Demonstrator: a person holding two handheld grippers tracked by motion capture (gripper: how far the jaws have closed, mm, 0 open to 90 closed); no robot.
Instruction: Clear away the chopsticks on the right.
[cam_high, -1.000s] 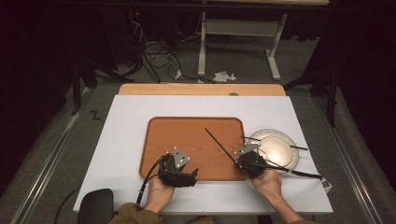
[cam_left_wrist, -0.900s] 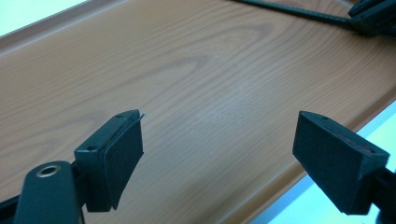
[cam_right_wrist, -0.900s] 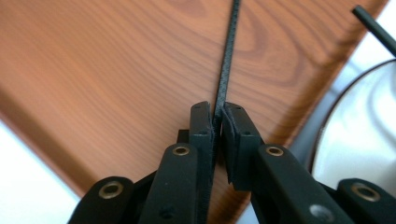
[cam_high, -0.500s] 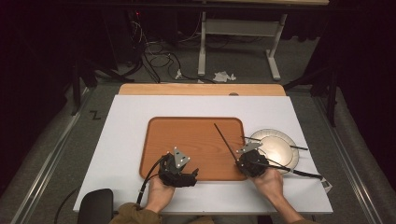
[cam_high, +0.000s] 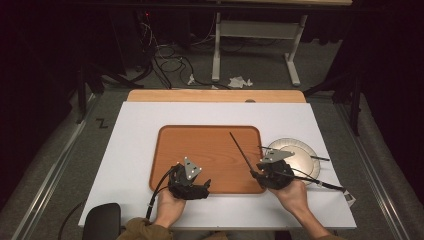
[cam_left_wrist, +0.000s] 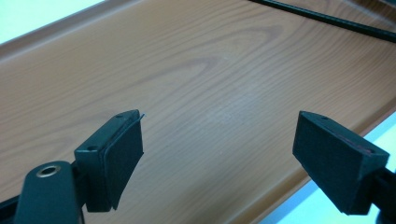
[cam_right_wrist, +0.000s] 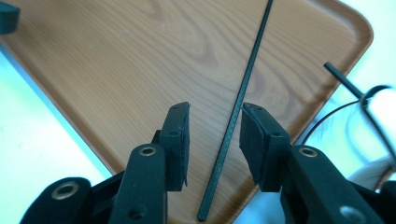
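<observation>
One wooden tray (cam_high: 210, 150) lies in the middle of the white desk (cam_high: 135, 130), and one round silvery plate (cam_high: 300, 150) sits just beside the tray's right edge. Three thin black rods can be counted. One rod (cam_high: 241, 150) slants across the tray's right half, its near end by the right tongs (cam_high: 257, 175); in the right gripper view that rod (cam_right_wrist: 243, 88) runs up between the two pads, lying on the tray (cam_right_wrist: 116, 56) with a gap on each side (the pads are not pressing it). These tongs have just been opening and now stand apart around the rod. Two more rods (cam_high: 315, 157) lie across the plate, their ends reaching past its rim toward the right.

The left tongs (cam_high: 202, 187) hover over the tray's near edge, held in the person's left hand (cam_high: 167, 207). In the left gripper view the left tongs (cam_left_wrist: 219, 154) stand wide apart with nothing between them, just bare tray wood (cam_left_wrist: 187, 70) below, and a black rod (cam_left_wrist: 327, 19) crosses the far corner.
</observation>
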